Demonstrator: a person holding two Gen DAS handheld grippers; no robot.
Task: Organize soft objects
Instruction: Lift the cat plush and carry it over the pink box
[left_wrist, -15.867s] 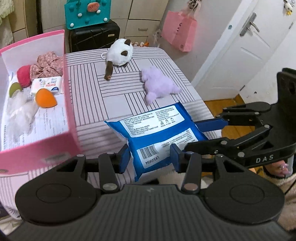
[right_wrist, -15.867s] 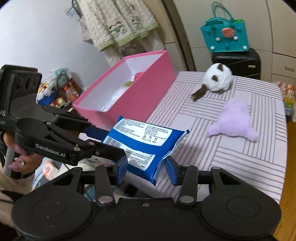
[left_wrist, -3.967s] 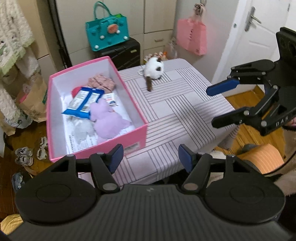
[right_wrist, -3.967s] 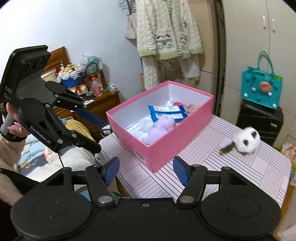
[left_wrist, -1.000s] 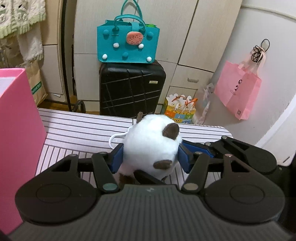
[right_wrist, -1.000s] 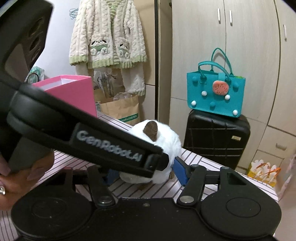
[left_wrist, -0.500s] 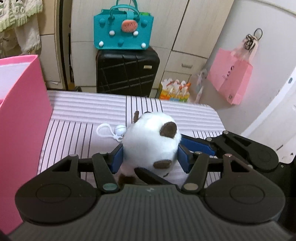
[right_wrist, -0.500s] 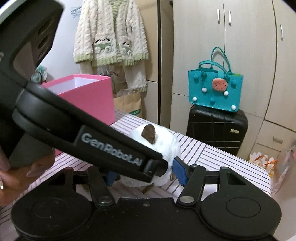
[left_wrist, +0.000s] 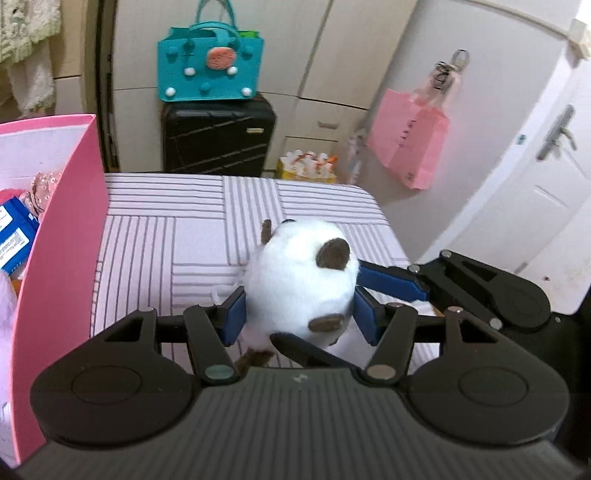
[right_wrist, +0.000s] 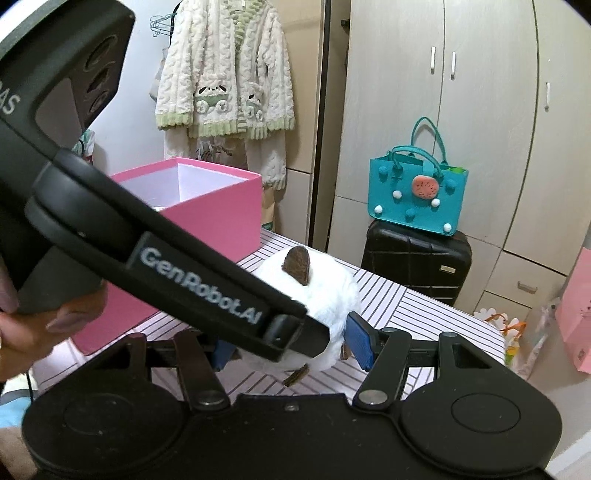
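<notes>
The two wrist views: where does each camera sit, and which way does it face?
Left wrist view: on the left gripper, facing the round white plush toy with brown ears over the striped table; right gripper beside.
Right wrist view: on the right gripper, facing the wardrobe; left gripper and a hand cross it.
Shared: toy, pink box, teal bag.

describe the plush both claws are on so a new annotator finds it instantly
Start at the striped tablecloth, right of the pink box. Above it, pinched between the left claw and the right claw, is the white plush. It is round and fluffy with small brown ears, and nothing else lies on the cloth.
</notes>
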